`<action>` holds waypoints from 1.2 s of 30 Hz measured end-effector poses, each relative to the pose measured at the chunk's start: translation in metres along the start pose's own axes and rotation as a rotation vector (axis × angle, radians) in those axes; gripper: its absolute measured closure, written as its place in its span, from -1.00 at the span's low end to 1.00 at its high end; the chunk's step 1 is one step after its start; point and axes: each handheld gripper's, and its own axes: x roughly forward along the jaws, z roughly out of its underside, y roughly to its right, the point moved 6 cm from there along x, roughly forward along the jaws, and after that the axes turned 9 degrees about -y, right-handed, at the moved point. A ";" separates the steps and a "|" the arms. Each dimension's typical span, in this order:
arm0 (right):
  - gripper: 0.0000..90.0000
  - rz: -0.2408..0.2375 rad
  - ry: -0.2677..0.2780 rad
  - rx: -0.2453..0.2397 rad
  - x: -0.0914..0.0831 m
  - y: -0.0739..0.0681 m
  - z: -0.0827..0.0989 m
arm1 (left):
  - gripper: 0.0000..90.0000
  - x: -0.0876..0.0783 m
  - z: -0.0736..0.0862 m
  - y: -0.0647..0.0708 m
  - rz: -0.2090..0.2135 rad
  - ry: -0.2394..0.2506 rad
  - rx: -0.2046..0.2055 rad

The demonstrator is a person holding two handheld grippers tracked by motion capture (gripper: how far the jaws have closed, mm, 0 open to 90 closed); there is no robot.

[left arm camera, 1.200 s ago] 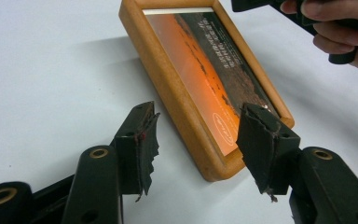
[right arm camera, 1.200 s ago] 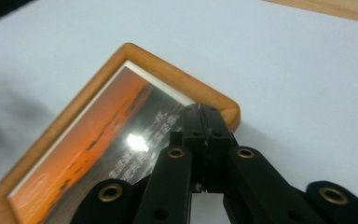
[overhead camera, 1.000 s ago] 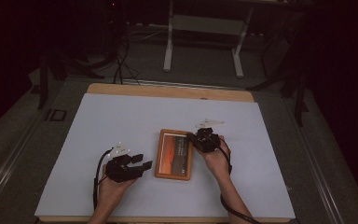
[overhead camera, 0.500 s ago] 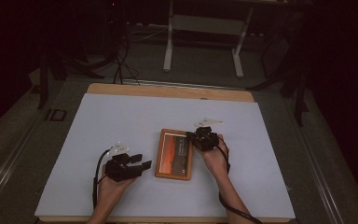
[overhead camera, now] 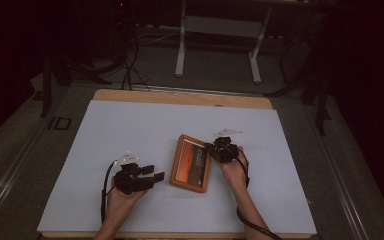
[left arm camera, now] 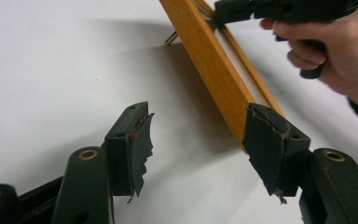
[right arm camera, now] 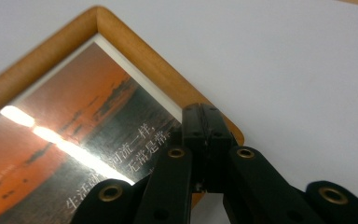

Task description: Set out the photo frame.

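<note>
A picture frame (overhead camera: 191, 163) is being kept near the middle of the table (overhead camera: 130, 125). The left gripper (overhead camera: 152, 176) is being held just beside the frame's left edge, and the right gripper (overhead camera: 211, 148) is being held at its right edge, near the far corner.

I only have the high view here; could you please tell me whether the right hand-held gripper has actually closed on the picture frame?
Observer: Yes. In the right gripper view the right hand-held gripper has its jaws shut on the picture frame, at its wooden edge near a corner.
Operator: Thank you. Is the frame flat on the table?
Observer: No. The left gripper view shows its far end lifted off the white table, with a shadow beneath.
Operator: And the left one?
Observer: The left hand-held gripper is open; one pad overlaps the frame's edge.
</note>
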 end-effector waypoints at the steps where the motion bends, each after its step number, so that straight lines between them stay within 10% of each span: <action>1: 1.00 0.005 -0.004 0.001 0.001 0.001 0.001 | -0.10 0.001 0.000 0.001 0.004 0.001 0.000; 17: 1.00 0.013 -0.028 0.012 0.006 0.008 0.011 | -0.16 0.013 -0.011 0.028 0.087 -0.007 0.016; 36: 1.00 0.012 -0.026 0.012 0.006 0.008 0.011 | -0.07 0.050 -0.022 0.046 0.074 -0.089 -0.033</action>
